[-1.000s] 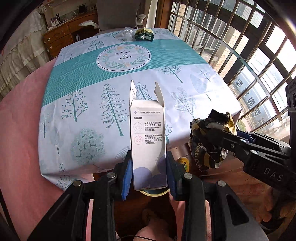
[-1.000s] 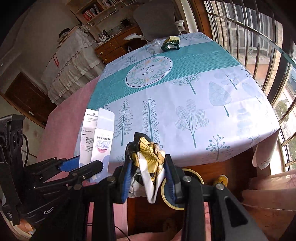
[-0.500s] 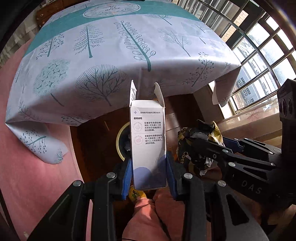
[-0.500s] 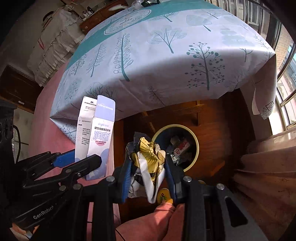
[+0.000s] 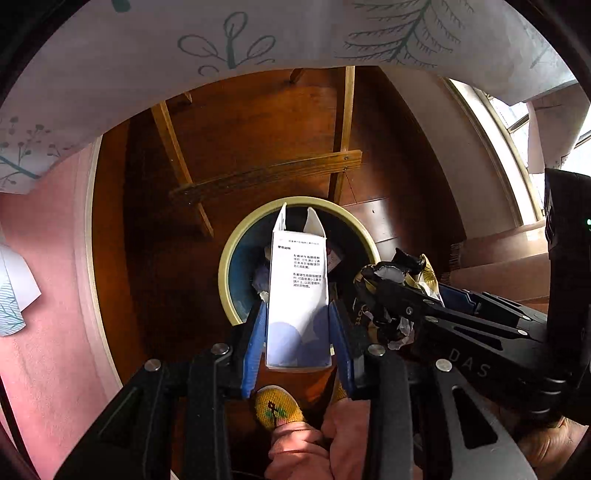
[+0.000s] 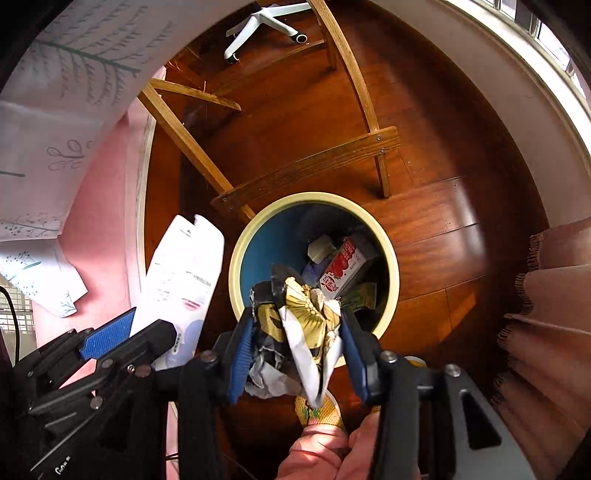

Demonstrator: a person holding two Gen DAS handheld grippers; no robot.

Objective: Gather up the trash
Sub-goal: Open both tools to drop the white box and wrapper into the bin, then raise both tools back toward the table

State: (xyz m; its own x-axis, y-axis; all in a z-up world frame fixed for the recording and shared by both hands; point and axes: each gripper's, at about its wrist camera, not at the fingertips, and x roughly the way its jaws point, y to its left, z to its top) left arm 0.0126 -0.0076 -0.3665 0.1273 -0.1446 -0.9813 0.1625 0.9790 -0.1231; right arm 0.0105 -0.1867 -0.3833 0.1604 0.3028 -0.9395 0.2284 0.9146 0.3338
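My left gripper [image 5: 297, 314] is shut on a tall white carton [image 5: 298, 280] with open top flaps, held upright above a round cream-rimmed bin [image 5: 225, 266] on the wood floor. My right gripper [image 6: 295, 325] is shut on a crumpled gold, black and white wrapper [image 6: 306, 325], held over the near rim of the same bin [image 6: 236, 266]. The carton also shows in the right wrist view [image 6: 181, 280], left of the bin. The wrapper shows in the left wrist view [image 5: 391, 295], right of the carton. The bin holds a red-and-white box [image 6: 341, 267] and other scraps.
The table's wooden legs and crossbar [image 6: 306, 162] stand just behind the bin. The tree-print tablecloth [image 5: 258, 37] hangs overhead. A pink rug [image 5: 48, 295] lies at left, a chair base [image 6: 266, 18] farther back, and my slippered foot [image 5: 277, 408] below the grippers.
Both grippers have tilted down from the tabletop to the floor under the table. The bin is now directly beneath the carton and the wrapper. Both grips are unchanged.
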